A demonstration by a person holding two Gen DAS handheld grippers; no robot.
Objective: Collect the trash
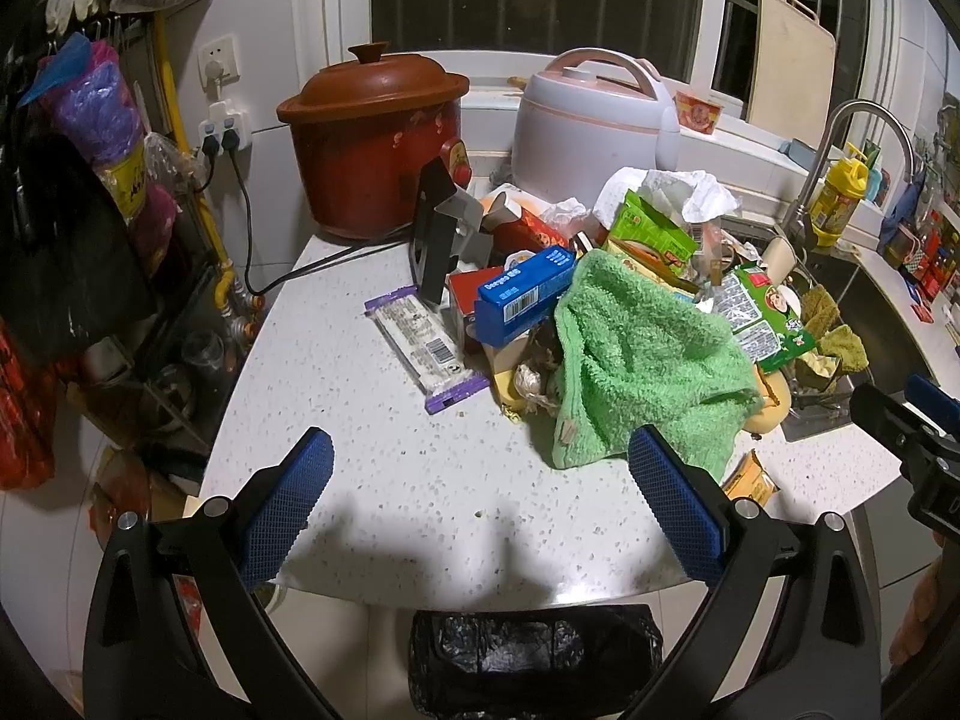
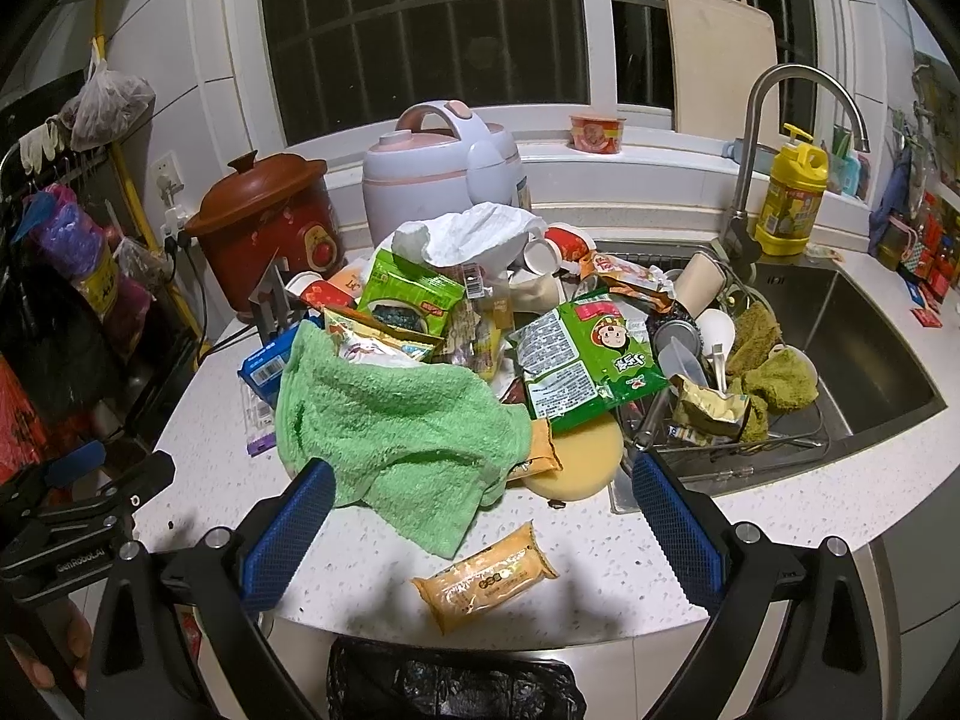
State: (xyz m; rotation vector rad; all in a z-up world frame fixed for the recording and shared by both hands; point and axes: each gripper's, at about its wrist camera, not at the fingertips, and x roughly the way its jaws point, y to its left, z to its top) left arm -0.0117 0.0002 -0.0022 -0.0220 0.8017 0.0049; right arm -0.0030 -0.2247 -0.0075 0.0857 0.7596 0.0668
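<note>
A heap of wrappers and boxes covers the white counter [image 1: 390, 480]. A green towel [image 1: 636, 360] [image 2: 396, 420] lies draped over its front. A purple-edged bar wrapper [image 1: 420, 348] and a blue box [image 1: 522, 294] lie at the heap's left. An orange snack packet [image 2: 486, 576] lies alone near the counter's front edge. A black-lined trash bin [image 1: 534, 660] [image 2: 450, 687] stands below that edge. My left gripper [image 1: 480, 498] hovers open above the bare counter, empty. My right gripper [image 2: 480, 522] is open over the orange packet and the towel's hem, holding nothing.
A brown clay cooker [image 1: 372, 138] and a pale rice cooker [image 1: 594, 120] stand at the back. The sink [image 2: 840, 360] on the right holds cups, rags and a rack beneath the faucet [image 2: 774, 138]. A yellow bottle [image 2: 789, 192] stands behind it. Bags hang on the left wall.
</note>
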